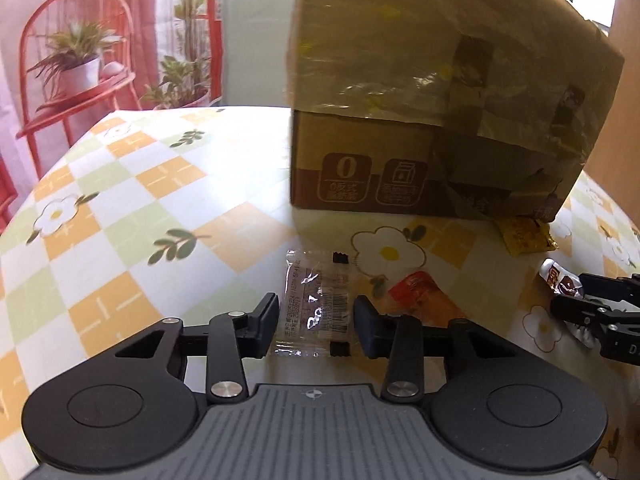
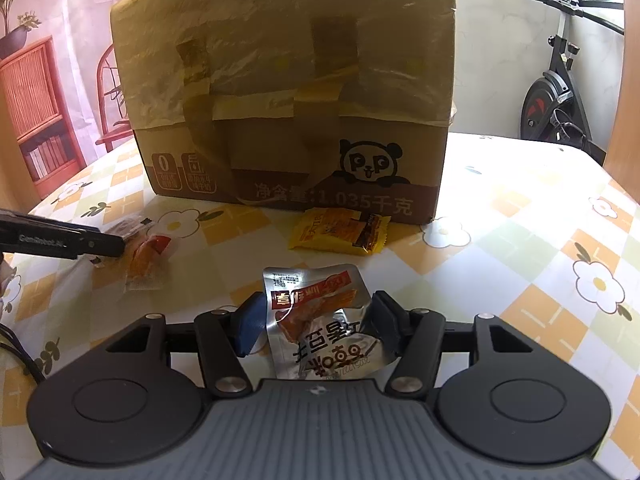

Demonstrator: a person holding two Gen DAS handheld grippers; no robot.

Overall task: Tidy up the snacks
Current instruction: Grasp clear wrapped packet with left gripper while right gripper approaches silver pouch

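The left hand-held gripper (image 1: 316, 322) is positioned low over the desk (image 1: 120, 200), which is covered with a checked floral cloth. A clear snack packet (image 1: 314, 304) with a printed barcode lies flat between its fingers; the left pad meets the packet's edge, while a small gap is seen at the right pad, so the packet is bracketed but not pinched. An orange-and-red snack packet (image 1: 416, 288) lies just beside the right finger.

The right hand-held gripper (image 2: 316, 320) is closed on a silver foil snack pouch (image 2: 320, 320) with red and orange print; both pads press its crumpled sides.

A taped cardboard box (image 2: 288, 80) with a panda print stands at the far side of the desk. A yellow snack packet (image 2: 340, 234) lies against its base.
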